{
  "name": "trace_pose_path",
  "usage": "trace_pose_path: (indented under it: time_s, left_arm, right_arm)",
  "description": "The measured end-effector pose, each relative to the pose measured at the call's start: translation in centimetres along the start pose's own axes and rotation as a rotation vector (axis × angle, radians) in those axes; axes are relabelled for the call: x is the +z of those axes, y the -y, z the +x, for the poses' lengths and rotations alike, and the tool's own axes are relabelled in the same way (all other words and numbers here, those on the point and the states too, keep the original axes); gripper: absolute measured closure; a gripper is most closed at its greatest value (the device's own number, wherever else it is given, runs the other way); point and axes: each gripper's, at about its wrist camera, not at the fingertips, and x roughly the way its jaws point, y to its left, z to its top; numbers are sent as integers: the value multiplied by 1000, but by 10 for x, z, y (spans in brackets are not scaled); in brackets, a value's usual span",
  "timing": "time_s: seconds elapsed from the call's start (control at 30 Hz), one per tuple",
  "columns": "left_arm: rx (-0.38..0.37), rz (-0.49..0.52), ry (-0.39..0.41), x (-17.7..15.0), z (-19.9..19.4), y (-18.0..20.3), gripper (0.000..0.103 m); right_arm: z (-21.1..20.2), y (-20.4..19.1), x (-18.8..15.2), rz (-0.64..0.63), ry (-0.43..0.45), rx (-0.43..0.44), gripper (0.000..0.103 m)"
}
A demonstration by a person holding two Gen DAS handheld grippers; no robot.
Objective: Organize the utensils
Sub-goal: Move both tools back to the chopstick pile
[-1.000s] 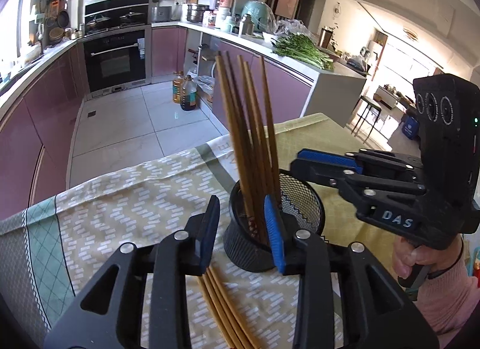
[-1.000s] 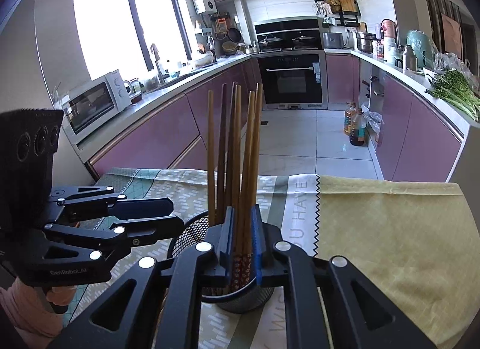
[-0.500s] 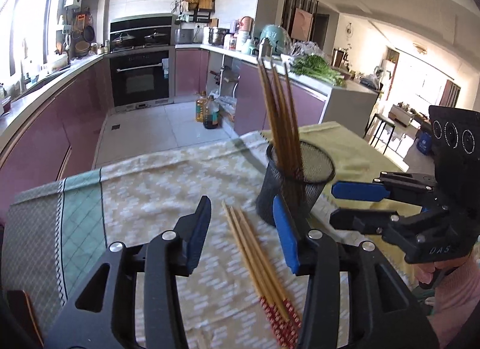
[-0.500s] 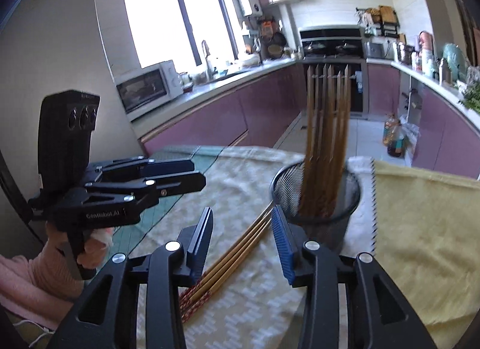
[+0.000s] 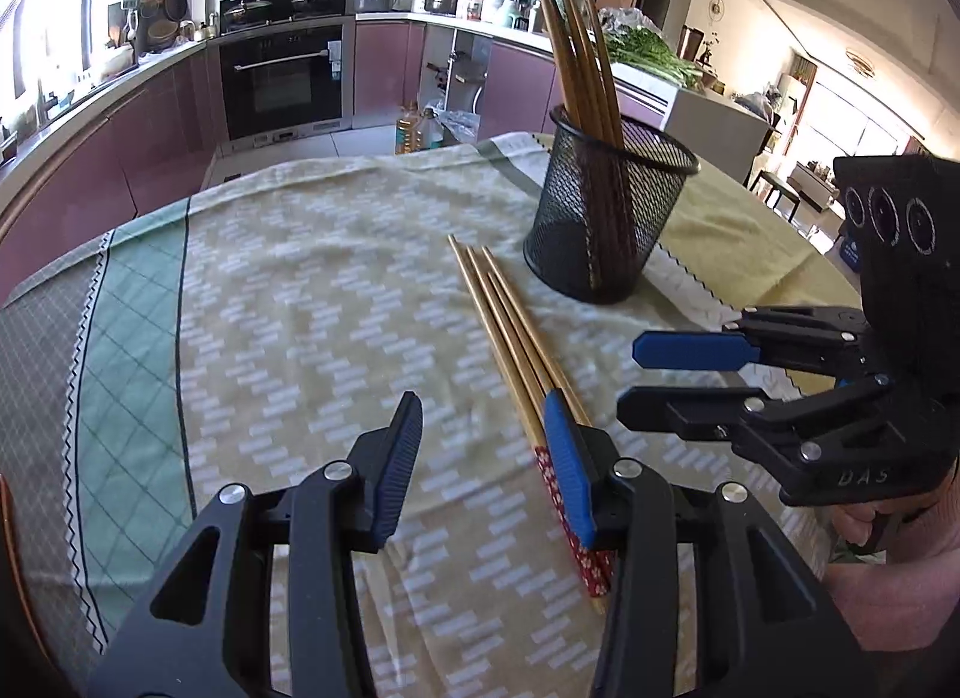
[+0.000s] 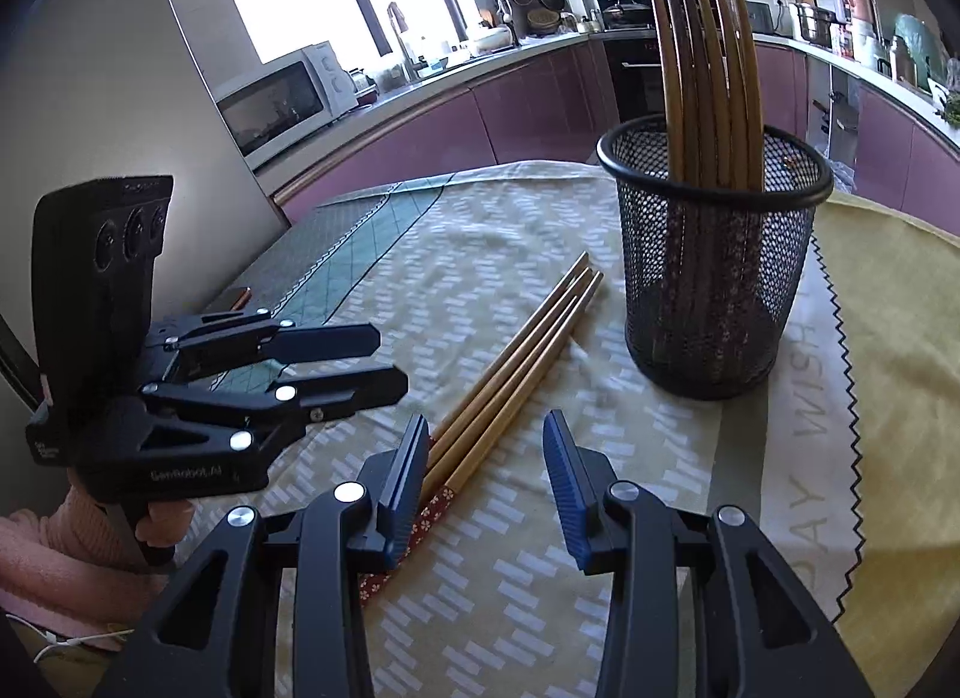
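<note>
Both grippers, left (image 5: 489,458) and right (image 6: 486,479), wide open, holding nothing. Loose chopsticks (image 5: 510,332) lie mid-table beside the mesh cup (image 5: 606,212). Risk: bundle scatters on pinch, or cup tips.

A black mesh holder (image 5: 609,218) stands upright, several wooden chopsticks (image 5: 579,50) leaning inside it. Just beside it, four more chopsticks (image 5: 510,332) lie bundled flat, patterned red ends nearest.
</note>
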Motion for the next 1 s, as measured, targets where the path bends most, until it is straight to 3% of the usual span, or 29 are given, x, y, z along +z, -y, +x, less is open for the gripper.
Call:
trace_pose_path:
  time_s: [0.13,0.27,0.43,0.8,1.0]
  left_arm:
    - [-21,9,-24,-6,3,6,66]
    - [-49,25,-57,-13,8,13,80]
    - [-110,16,-81,-21,7,16,88]
    - [-238,9,-133,-35,5,35,85]
    - [-190,-1,-111,-29,8,32,85]
  right_arm:
    - [2,3,-4,9,-12,-1,65]
    - [3,6,-6,21,-17,-8,65]
    - [7,9,-4,32,-25,-7,65]
    - [19,12,-2,46,-45,1,69]
    - [19,17,-1,58,-49,-21,72]
